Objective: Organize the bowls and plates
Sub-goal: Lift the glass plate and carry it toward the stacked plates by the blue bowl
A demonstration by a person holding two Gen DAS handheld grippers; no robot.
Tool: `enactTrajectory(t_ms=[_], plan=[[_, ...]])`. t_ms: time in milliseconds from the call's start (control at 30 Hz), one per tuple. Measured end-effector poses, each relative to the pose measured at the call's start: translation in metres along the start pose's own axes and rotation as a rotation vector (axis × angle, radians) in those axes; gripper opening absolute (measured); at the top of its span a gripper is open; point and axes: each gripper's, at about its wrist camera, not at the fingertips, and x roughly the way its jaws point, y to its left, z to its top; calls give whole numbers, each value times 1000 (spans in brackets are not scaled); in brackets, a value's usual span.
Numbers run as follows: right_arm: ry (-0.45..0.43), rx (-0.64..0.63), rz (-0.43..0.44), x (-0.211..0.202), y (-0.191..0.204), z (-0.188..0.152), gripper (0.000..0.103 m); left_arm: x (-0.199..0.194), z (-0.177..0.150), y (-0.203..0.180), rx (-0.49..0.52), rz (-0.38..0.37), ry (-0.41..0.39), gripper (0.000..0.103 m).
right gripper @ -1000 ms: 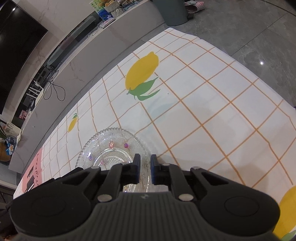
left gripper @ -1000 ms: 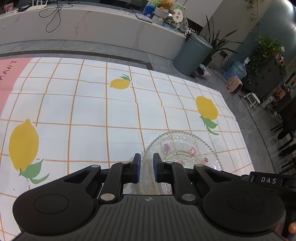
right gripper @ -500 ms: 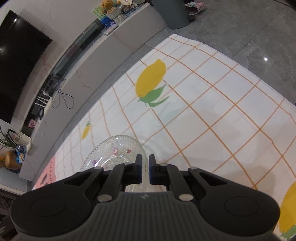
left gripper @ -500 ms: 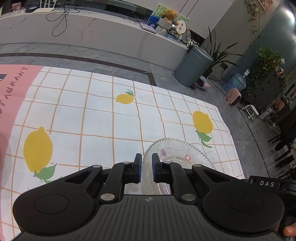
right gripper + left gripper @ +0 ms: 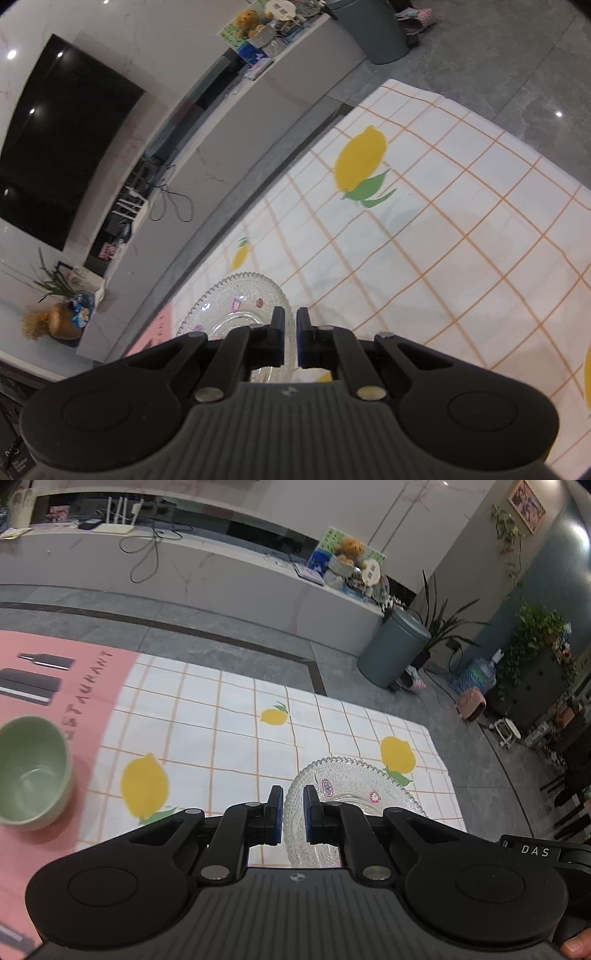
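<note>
Plate (image 5: 351,805), clear pressed glass with a beaded rim and small pink-purple motifs: I had it gripped from two sides. Left gripper (image 5: 293,814) was clamped on the plate's left edge, its blue pads nearly together with the rim between them. Right gripper (image 5: 287,338) was pinched on the opposite rim, jaws almost fully closed on the glass. The plate sat between the two tools, over the white cloth (image 5: 221,731) with its orange grid and lemon print. Whether it touched the cloth I could not tell. Bowl (image 5: 31,771), pale green, stood upright on the pink mat (image 5: 92,686) at the left, well apart from the plate.
</note>
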Motion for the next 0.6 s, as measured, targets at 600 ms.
enactTrajectory(t_ms=[600], plan=[[65, -69, 158, -61, 40, -86, 3, -118, -51, 40, -83, 99, -105, 12]])
